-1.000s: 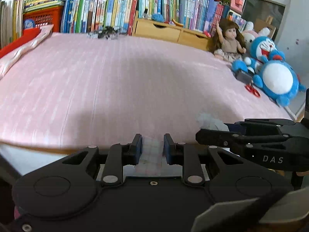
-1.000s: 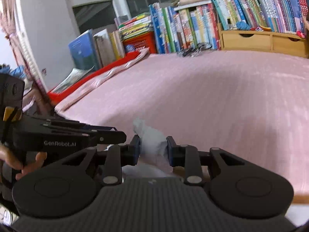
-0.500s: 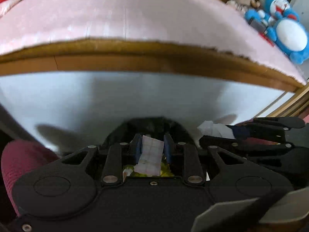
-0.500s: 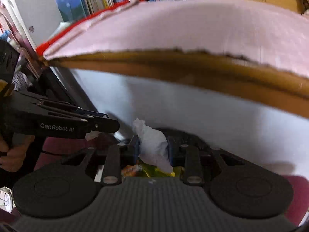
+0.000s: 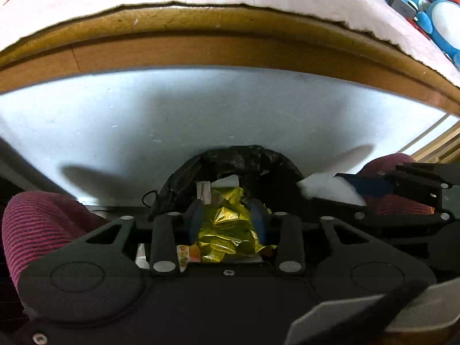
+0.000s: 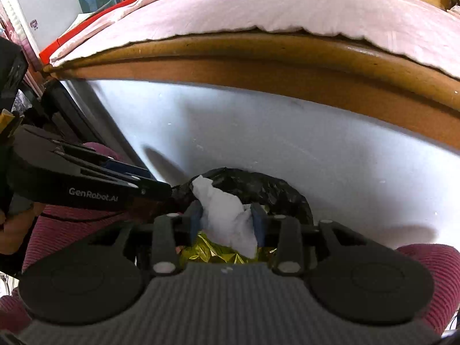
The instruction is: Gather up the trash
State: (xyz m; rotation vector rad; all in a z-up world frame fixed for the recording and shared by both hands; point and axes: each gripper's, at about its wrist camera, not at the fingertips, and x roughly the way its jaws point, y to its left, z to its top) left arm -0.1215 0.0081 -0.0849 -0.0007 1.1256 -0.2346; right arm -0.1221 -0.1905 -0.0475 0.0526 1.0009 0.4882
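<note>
We hold both claws over a black trash bag point(image 5: 253, 161) below the bed edge point(image 5: 201, 54). Our left claw point(image 5: 227, 215) has just been opening, its jaws apart; a small paper scrap point(image 5: 204, 192) lies just ahead over gold foil point(image 5: 227, 230). Our right claw point(image 6: 227, 221) has just been opening, a crumpled white tissue point(image 6: 227, 215) loose between its jaws.

We're looking up at a bed with a wooden frame edge point(image 6: 258, 66) and a white side panel point(image 6: 287, 143). On it lies a pink sheet point(image 6: 258, 5), with a red-edged folded quilt point(image 6: 120, 8) at the far corner and blue plush toys point(image 5: 440, 20) along the other side.
</note>
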